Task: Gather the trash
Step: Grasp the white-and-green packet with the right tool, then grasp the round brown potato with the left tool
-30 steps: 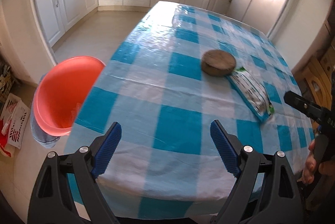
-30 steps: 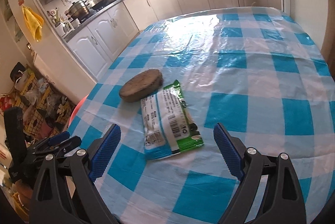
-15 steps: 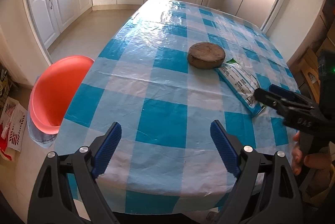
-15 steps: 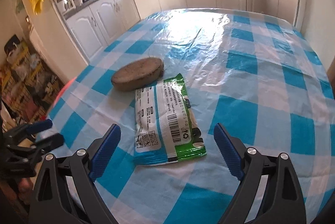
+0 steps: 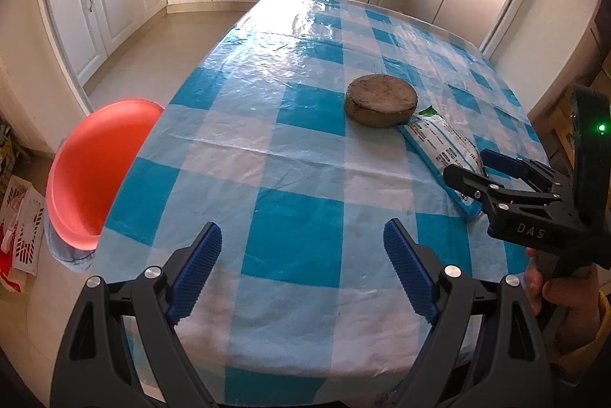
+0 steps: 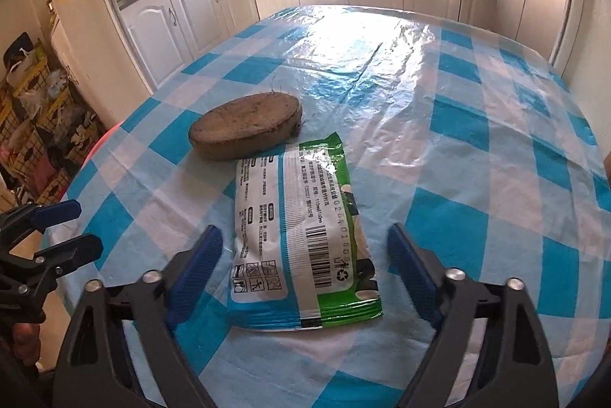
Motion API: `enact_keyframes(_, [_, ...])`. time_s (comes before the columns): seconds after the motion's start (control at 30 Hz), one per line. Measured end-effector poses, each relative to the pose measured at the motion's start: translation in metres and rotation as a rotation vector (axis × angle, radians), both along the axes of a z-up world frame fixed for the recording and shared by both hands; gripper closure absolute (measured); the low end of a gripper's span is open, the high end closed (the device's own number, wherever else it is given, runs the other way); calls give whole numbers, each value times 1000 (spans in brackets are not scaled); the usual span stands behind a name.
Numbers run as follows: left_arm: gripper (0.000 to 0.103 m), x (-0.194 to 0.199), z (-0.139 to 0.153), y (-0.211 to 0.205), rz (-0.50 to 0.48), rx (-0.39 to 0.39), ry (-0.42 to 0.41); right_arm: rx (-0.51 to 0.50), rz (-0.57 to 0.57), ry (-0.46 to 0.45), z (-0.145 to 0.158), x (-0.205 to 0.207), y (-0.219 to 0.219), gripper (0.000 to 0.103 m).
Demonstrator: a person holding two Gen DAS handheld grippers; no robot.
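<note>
Right tongs (image 6: 301, 268), released and just been narrowing, straddle the green packet (image 6: 301, 236) flat on the tabletop (image 6: 477, 179), apparently to lift it; left tongs (image 5: 303, 268) wait released; brown disc (image 6: 246, 125) beyond.

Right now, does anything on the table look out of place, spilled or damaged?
Nothing is spilled or visibly damaged. The odd items are a green and white packet lying flat near the table's edge and a brown disc just behind it. Whether they touch, I cannot tell. The checked tablecloth is only wrinkled.
</note>
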State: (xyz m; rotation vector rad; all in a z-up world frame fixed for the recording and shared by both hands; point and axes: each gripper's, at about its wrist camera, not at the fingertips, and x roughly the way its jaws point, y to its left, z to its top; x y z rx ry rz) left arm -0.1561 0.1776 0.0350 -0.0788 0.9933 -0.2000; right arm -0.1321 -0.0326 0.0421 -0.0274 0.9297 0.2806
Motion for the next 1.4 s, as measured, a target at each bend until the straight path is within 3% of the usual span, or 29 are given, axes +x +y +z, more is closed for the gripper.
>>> enact_keyframes(0.23, [16,12,-5,-12,-38,3,9,-33,18,-1,0,1,2,33])
enact_keyframes(0.57, [16,32,-6,-27,-80,13,8,0,14,10,1,2,-7,42])
enact_keyframes(1.4, [16,110,-12,-87,-259,135,-21,102,-229,3,8,4,-98,40])
